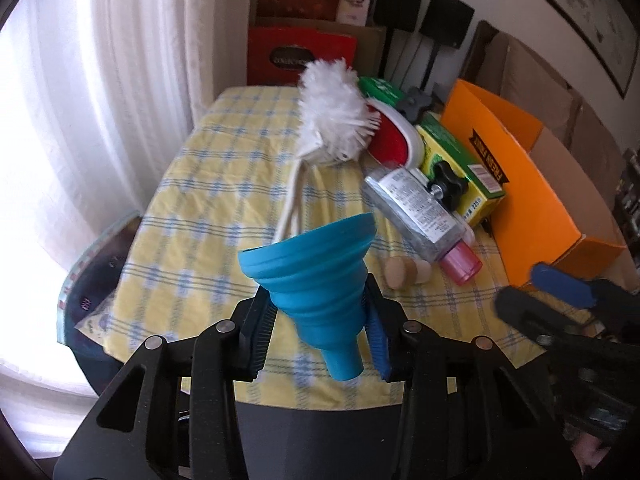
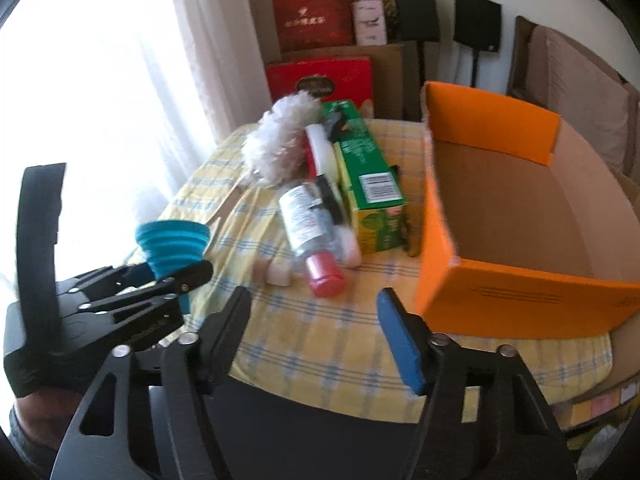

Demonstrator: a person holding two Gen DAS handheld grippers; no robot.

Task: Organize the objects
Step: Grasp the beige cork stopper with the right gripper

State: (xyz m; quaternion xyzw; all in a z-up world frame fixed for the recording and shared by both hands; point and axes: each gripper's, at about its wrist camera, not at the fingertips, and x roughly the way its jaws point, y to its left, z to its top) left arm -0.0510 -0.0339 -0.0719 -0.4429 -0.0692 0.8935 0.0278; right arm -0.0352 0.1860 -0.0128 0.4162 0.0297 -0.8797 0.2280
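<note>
My left tool [image 1: 320,316] pinched the blue funnel [image 1: 316,280] above the near edge of the tabletop [image 1: 208,208]. My right tool [image 2: 316,332] was spread, nothing between, beside the orange box [image 2: 520,288].

Red gift boxes [image 2: 320,76], white curtain [image 1: 100,92]

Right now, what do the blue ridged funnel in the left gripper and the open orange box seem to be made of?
Blue ridged funnel: apparently soft silicone or rubber, matte; its stepped, collapsible-looking rings suggest that, clamped in the left gripper.
Open orange box: cardboard, with a smooth orange printed outside and a plain brown inside; thin folded walls show.
</note>
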